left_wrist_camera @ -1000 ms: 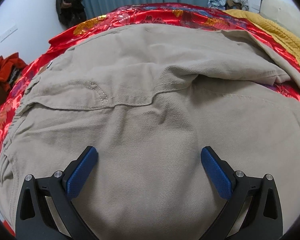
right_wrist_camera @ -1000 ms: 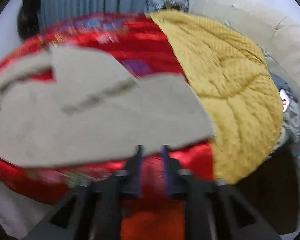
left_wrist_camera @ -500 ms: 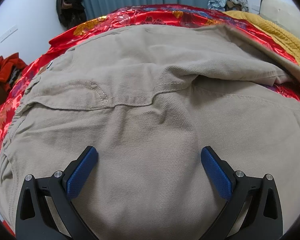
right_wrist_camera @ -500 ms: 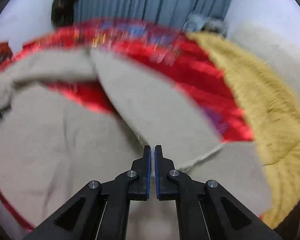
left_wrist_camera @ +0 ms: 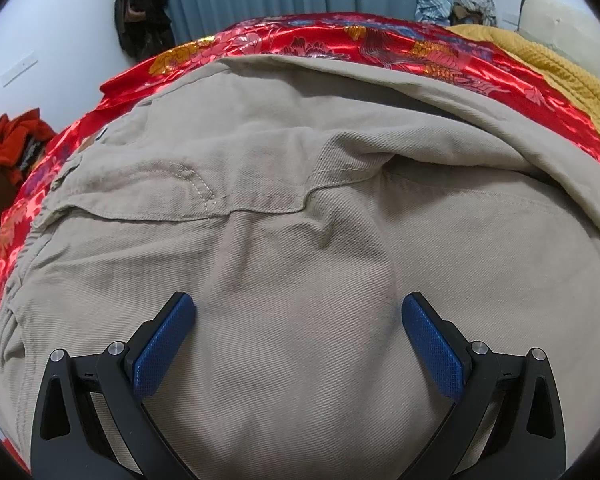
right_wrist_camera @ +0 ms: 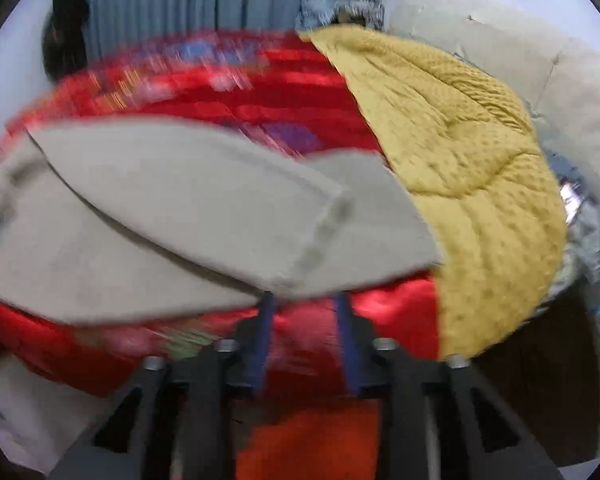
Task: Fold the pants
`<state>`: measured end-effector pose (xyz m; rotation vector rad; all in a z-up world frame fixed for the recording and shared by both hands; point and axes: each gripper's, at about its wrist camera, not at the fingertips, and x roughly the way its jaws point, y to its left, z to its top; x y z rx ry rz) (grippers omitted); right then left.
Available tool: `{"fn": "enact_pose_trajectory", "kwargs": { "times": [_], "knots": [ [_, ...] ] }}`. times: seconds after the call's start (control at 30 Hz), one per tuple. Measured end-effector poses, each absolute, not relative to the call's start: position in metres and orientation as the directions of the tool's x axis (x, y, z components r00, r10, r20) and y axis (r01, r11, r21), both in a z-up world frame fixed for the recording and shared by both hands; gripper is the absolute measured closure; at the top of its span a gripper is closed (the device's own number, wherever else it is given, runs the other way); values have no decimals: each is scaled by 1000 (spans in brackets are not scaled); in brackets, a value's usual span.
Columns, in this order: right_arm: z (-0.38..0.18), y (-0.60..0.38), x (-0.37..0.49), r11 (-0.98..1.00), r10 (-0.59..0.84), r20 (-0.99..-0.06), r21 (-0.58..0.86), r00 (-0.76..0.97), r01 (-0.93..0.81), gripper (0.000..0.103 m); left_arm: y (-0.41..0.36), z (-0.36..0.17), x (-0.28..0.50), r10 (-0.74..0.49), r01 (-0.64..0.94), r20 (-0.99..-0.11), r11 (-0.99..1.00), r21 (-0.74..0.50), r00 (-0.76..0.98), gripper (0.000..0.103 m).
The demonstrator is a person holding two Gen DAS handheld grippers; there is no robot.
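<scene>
1. The beige pants are lying flat on a red bedspread, directly ahead of and beneath the left tool, their long axis running across its view from waistband at left to legs at right.
2. The left tool is standing released, pads spread wide over the fabric, gripping nothing.
3. The right tool is opening, nothing between its pads; the leg hems are lying just ahead of it.
4. Only the right view is showing the hems and most of the yellow blanket; it is blurred. No writing is readable.
</scene>
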<state>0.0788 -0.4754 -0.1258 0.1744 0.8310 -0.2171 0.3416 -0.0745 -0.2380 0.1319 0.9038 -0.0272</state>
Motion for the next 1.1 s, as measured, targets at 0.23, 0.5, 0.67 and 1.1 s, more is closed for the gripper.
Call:
{"fn": "enact_pose_trajectory", "kwargs": {
  "times": [0.23, 0.5, 0.67, 1.1],
  "knots": [
    [-174, -460, 142, 778, 283, -650, 586, 705, 228, 36, -75, -238, 342, 33, 78, -787, 992, 103, 615, 0],
    [-193, -497, 146, 731, -50, -692, 466, 720, 498, 38, -73, -238, 343, 30, 78, -781, 992, 100, 624, 0],
    [-206, -502, 152, 740, -118, -716, 399, 688, 542, 58, -74, -238, 342, 33, 77, -782, 992, 103, 623, 0],
    [-87, -507, 112, 741, 113, -440, 635, 891, 219, 98, -56, -148, 435, -351, 88, -818, 932, -351, 457, 1]
  ]
}}
